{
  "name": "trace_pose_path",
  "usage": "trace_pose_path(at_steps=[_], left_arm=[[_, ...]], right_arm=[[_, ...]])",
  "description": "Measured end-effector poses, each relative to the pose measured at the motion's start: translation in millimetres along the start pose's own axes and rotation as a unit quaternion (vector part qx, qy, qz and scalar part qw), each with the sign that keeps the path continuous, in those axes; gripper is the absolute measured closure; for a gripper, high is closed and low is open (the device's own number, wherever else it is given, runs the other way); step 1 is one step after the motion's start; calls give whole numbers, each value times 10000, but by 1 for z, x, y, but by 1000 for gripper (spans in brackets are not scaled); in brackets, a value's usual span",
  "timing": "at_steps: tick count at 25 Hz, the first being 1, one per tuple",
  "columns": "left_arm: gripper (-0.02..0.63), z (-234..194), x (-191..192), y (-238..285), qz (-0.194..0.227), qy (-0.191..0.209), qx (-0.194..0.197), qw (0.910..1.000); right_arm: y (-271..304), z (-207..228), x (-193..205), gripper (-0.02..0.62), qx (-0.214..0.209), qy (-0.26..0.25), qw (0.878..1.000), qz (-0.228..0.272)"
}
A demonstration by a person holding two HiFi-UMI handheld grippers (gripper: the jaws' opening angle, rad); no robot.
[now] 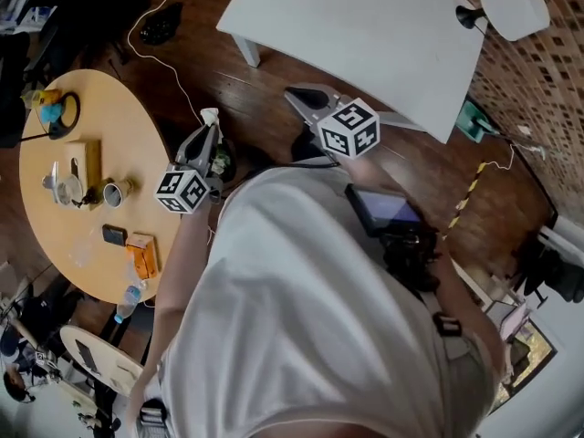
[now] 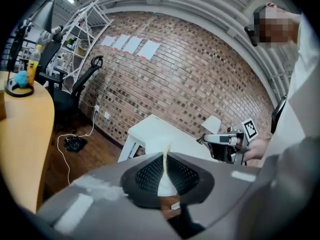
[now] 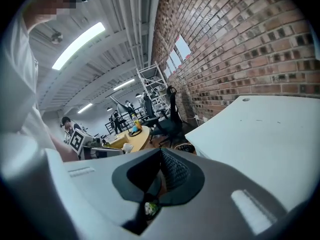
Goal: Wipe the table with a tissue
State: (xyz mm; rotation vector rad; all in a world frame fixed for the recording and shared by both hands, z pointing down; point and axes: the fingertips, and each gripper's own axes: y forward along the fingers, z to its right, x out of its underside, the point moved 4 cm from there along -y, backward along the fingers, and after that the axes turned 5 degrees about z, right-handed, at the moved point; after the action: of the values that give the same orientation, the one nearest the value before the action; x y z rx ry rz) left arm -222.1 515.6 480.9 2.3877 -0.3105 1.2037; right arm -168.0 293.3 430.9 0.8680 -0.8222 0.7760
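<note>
White table [image 1: 365,35] fills the top of the head view, above a dark wood floor [image 1: 274,108]. A round wooden table [image 1: 119,117] with small clutter sits at the left. Between them is a person in a white shirt [image 1: 310,318], holding both grippers in the air. The right gripper [image 1: 294,94] — jaws pressed together, nothing between them — points toward the white table. The left gripper [image 1: 209,128] pinches a thin white tissue [image 2: 164,176] upright between its closed jaws, near the round table's edge.
</note>
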Motion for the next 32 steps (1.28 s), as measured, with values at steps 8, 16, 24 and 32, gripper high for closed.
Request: trace_pose_path(at_steps=[8, 16, 24, 32], left_arm=[[580, 28, -37, 100, -195, 432, 384, 9981], [581, 80, -48, 199, -527, 643, 849, 9929], [580, 130, -66, 271, -642, 885, 1324, 9851], [580, 121, -70, 308, -934, 759, 1398, 9828]], right_arm=[[-25, 79, -34, 588, 343, 84, 9987, 372], [-86, 149, -73, 588, 715, 46, 9943, 785], [-128, 199, -92, 588, 1061, 119, 9890, 1021], [-136, 228, -92, 588, 1421, 438, 9829, 1087]])
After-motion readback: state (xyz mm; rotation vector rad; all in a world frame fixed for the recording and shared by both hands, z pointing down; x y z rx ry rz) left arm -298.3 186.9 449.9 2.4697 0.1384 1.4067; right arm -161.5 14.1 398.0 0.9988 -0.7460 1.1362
